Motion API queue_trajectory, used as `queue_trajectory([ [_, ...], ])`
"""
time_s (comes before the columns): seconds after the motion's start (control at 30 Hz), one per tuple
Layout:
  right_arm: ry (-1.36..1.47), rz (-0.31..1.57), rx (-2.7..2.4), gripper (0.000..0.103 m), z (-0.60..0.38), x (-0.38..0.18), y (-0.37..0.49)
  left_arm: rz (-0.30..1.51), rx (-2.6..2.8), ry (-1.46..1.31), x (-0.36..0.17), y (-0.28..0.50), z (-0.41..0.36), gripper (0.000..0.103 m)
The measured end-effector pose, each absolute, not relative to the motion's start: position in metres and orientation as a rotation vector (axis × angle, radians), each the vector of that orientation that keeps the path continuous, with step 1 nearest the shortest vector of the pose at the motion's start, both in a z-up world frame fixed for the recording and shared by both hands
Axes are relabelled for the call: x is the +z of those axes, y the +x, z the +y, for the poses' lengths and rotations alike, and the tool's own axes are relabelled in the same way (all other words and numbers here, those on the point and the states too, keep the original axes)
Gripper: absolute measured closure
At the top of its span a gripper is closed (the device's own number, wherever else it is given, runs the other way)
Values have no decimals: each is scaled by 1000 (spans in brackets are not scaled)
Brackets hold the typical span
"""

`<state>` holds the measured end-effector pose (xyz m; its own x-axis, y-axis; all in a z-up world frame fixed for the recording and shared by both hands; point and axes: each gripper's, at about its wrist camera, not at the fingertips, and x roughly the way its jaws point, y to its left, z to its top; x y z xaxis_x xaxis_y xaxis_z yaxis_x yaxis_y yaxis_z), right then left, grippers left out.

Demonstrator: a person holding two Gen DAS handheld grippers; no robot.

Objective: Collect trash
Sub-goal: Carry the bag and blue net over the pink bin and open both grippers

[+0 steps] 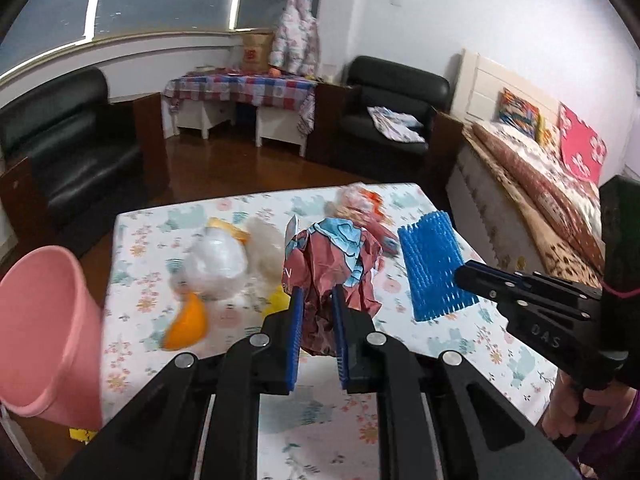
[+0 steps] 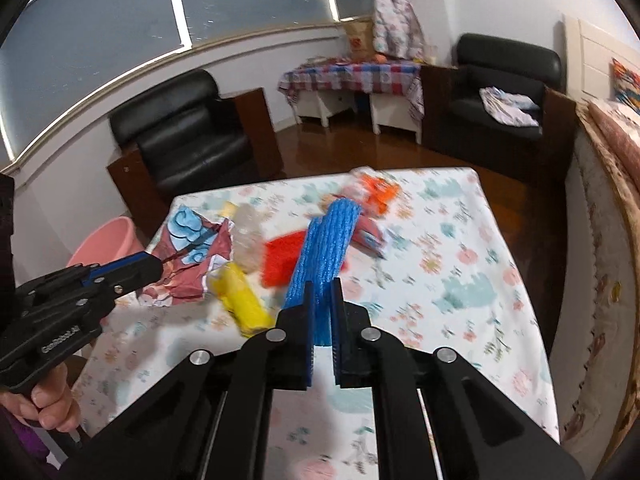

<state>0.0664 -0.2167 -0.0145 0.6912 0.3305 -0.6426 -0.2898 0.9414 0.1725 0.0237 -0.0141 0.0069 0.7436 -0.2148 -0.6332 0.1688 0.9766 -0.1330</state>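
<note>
Left tool point(image 1: 316, 300) pinches the light, crumpled wrapper point(image 1: 332, 264); right tool point(image 2: 322, 296) squeezes the soft blue foam net point(image 2: 324, 240) at its end.

Background: two black leather armchairs point(image 2: 188, 140) point(image 1: 392, 108) flank a low white table under a plaid cloth point(image 1: 240, 88). Quilted floral jacket point(image 1: 294, 30) hangs above it. Bed point(image 1: 532, 172) at right with patterned pillows. Dark wood floor point(image 1: 224, 164).

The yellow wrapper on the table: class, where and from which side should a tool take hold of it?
Grip the yellow wrapper across its narrow middle, coming from above. It lies flat and elongated on the table, its top uncovered, though the crumpled red paper lies close on its left.
</note>
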Motion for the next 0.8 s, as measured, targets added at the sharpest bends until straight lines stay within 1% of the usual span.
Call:
queue_trajectory([
  [0.5, -39, 662, 608, 96, -90, 21, 72, 631, 84, -185, 28, -7, 98, 89],
  [0.8, -92, 644, 728, 96, -19, 27, 72, 612, 262, -234, 30, -27, 164, 89],
])
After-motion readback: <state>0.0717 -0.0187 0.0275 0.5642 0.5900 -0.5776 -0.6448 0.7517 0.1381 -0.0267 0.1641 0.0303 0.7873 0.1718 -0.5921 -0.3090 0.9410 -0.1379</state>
